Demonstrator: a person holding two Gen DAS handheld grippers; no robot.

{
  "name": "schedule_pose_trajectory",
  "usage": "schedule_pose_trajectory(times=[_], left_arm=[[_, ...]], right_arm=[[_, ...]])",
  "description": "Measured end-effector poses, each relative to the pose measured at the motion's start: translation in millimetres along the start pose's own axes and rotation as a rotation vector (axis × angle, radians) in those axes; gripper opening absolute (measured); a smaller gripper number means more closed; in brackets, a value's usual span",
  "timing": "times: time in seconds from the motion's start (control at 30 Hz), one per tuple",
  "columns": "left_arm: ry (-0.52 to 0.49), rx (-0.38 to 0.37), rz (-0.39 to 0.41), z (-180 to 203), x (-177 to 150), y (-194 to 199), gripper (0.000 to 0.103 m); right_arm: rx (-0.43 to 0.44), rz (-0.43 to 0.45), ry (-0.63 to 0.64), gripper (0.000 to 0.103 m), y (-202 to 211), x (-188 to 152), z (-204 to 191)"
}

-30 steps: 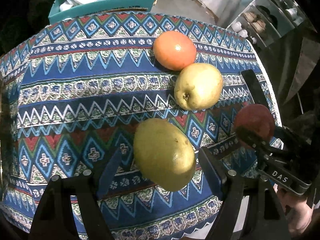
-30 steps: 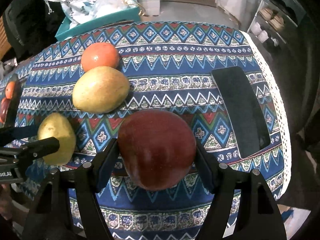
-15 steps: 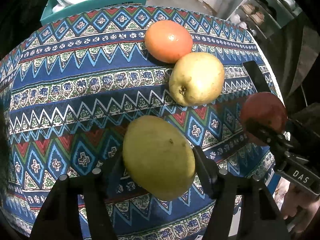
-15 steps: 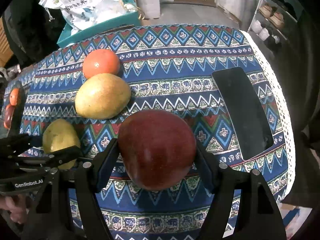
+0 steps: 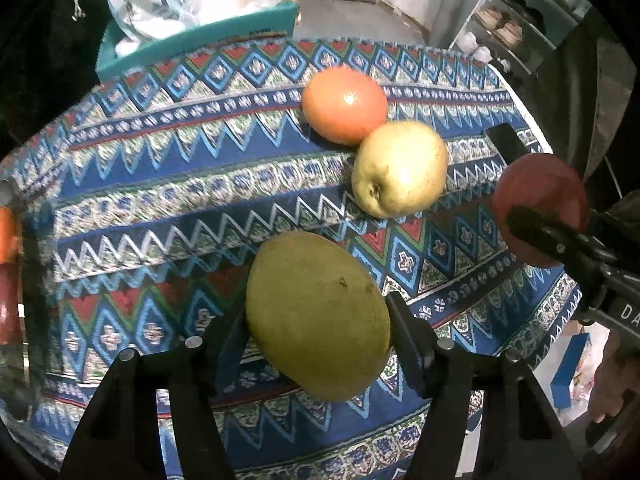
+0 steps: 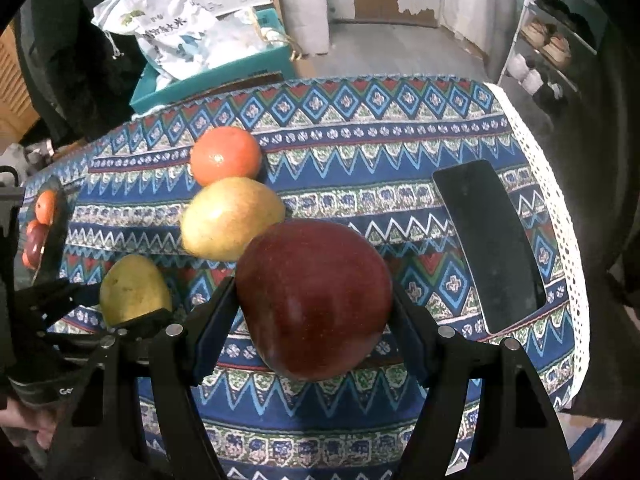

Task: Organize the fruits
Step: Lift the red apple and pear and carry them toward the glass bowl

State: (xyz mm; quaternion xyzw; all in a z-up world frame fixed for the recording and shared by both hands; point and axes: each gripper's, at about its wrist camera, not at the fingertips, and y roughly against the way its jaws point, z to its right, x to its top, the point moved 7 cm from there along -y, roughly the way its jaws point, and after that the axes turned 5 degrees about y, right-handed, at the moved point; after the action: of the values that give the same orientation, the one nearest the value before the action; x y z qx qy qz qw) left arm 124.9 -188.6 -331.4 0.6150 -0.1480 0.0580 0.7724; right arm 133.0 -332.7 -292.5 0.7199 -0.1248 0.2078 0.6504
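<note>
Where zigzags run, oval mango, glossy apple

Open cloth left of the fruit; right side crowded

The round orange and yellow apple sit touching mid-bench; a flat black slab lies near the right edge, a teal box borders the far side. The patterned cloth left of the fruit lies bare.
</note>
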Motion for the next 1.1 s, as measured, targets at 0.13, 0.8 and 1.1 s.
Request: schedule_pose_trajectory(times=[0.13,0.8,1.1], left_arm=[[-0.010,0.013,0.042,-4,5,21,0.067],[-0.052,0.027,0.240,-9,23,121,0.067],[-0.041,0.037,0.340,-23,29,161,0.067]], right_arm=[[0.009,0.027,0.006,0.073,10,7,-6],[0.007,0.189,0.072,0.073,75,47,-40],[0.029,0.261,0.107,0.073,105,62,-65]])
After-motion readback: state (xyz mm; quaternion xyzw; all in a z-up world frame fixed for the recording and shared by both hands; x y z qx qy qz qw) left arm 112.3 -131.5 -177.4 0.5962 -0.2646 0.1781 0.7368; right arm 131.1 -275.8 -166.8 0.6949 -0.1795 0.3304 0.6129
